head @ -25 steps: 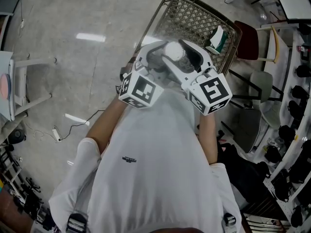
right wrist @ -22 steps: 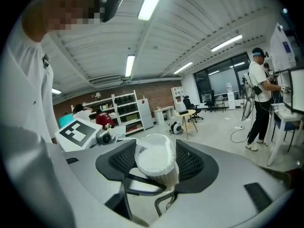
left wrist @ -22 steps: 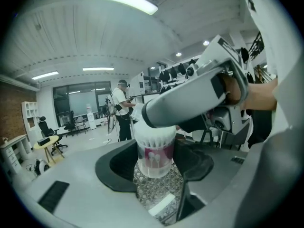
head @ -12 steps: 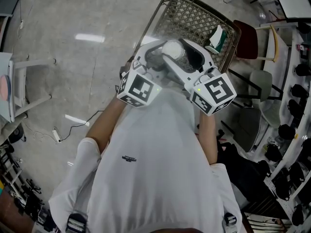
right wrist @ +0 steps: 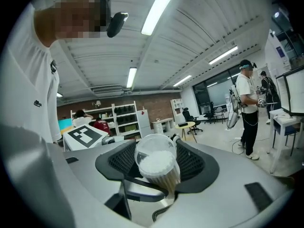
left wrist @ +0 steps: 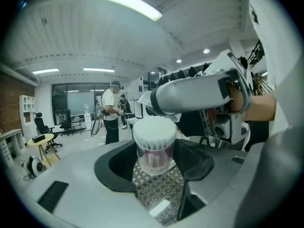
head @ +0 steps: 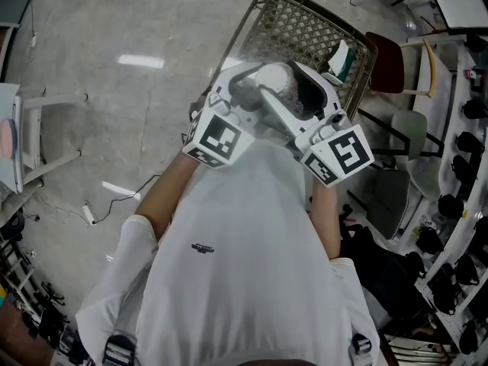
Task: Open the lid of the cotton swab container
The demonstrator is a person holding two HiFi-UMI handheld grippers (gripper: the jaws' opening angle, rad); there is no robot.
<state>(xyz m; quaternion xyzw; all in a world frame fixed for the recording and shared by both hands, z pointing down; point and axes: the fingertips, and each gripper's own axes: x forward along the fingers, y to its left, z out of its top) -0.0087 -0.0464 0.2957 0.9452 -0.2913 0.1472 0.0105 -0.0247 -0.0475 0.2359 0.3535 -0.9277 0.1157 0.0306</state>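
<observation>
Left gripper view: left tongs (left wrist: 156, 167) are clamping the clear cotton swab container (left wrist: 153, 144), white tips showing.
Right tongs (right wrist: 154, 166) are gripping its clear lid (right wrist: 152, 144); pink label (left wrist: 152, 156) unreadable.

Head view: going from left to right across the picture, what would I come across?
White table frame → power strip on the floor → left gripper's marker cube → cotton swab container → right gripper's marker cube → dark red chair.
</observation>
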